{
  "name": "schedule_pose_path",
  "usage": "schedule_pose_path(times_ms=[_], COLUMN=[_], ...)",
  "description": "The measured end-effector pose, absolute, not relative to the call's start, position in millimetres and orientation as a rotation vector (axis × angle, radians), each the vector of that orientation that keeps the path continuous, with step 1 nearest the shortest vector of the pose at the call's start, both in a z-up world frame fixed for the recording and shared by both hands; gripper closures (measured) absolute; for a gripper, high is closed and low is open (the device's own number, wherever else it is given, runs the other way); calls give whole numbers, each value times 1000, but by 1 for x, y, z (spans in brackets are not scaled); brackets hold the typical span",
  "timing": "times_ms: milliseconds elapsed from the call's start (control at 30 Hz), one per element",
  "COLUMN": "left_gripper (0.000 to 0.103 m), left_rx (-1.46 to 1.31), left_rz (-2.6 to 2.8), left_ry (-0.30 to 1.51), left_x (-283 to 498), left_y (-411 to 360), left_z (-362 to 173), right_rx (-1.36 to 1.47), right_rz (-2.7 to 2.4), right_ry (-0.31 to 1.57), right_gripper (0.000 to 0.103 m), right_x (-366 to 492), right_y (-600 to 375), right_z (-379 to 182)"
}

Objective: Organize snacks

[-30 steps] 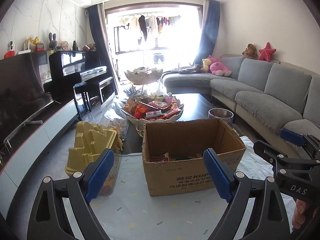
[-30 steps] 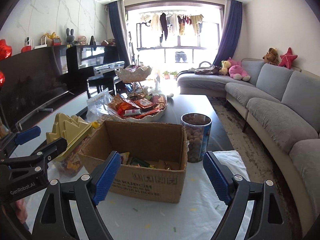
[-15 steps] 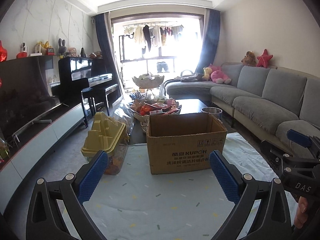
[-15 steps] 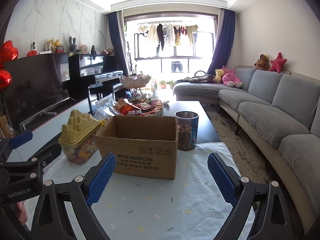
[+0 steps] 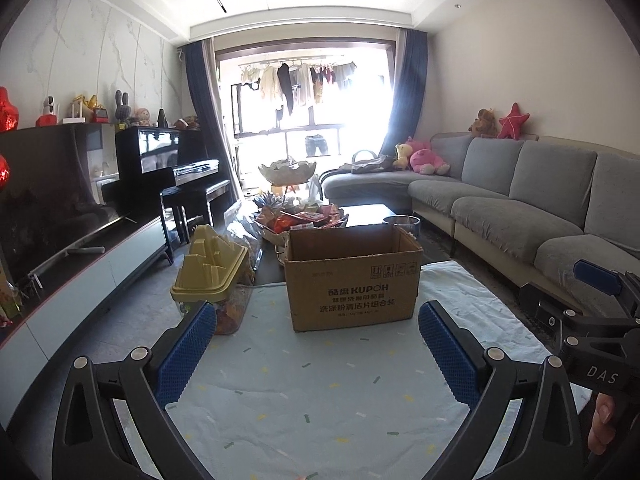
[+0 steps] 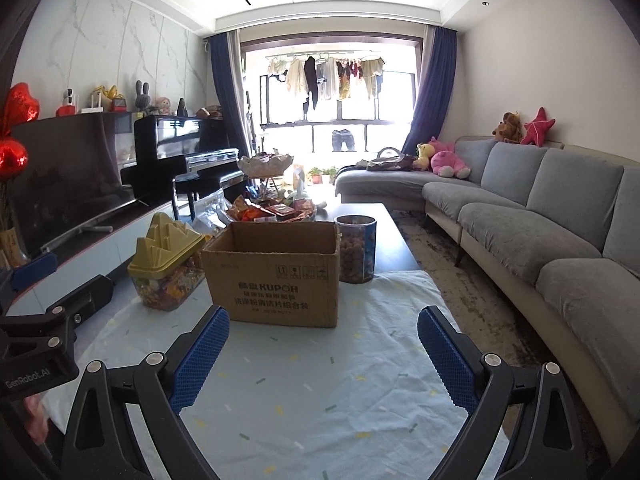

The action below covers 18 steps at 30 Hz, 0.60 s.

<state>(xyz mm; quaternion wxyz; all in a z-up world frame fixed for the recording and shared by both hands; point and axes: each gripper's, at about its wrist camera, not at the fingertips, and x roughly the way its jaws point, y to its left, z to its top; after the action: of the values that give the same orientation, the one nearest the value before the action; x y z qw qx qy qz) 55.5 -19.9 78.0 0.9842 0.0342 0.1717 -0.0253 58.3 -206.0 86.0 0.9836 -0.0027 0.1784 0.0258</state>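
An open cardboard box [image 5: 354, 276] [image 6: 276, 276] stands on the pale blue cloth [image 5: 320, 392] [image 6: 312, 392]. Its inside is hidden from here. To its left is a clear snack jar with a yellow castle-shaped lid [image 5: 212, 276] [image 6: 168, 268]. Behind the box is a bowl heaped with red and orange snack packets [image 5: 300, 220] [image 6: 272, 212]. A clear tub of round snacks [image 6: 356, 248] stands at the box's right rear. My left gripper [image 5: 316, 352] is open and empty, well short of the box. My right gripper [image 6: 322, 352] is open and empty too.
A grey sofa [image 5: 520, 208] runs along the right. A TV cabinet [image 5: 80, 268] and a black piano [image 5: 168, 164] line the left. A dark coffee table [image 6: 384, 236] lies beyond the cloth. A tiered white bowl [image 5: 286, 170] stands behind the snacks.
Both grippers have pulled back and dropped lower, away from the box. The box's contents, seen from above a second ago, are now out of sight. Both stay open.
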Motion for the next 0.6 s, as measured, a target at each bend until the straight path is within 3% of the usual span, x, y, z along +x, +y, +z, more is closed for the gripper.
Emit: schedule_pose_path(times_ms=[600], left_gripper=[0], left_rx=[61], left_rz=[-46], left_ry=[303], left_x=[16], left_y=[-22], left_z=[72], right_rx=[-14], right_rz=[58], right_ry=[322], right_gripper=[7], right_x=[18], right_y=[-207], right_z=[80])
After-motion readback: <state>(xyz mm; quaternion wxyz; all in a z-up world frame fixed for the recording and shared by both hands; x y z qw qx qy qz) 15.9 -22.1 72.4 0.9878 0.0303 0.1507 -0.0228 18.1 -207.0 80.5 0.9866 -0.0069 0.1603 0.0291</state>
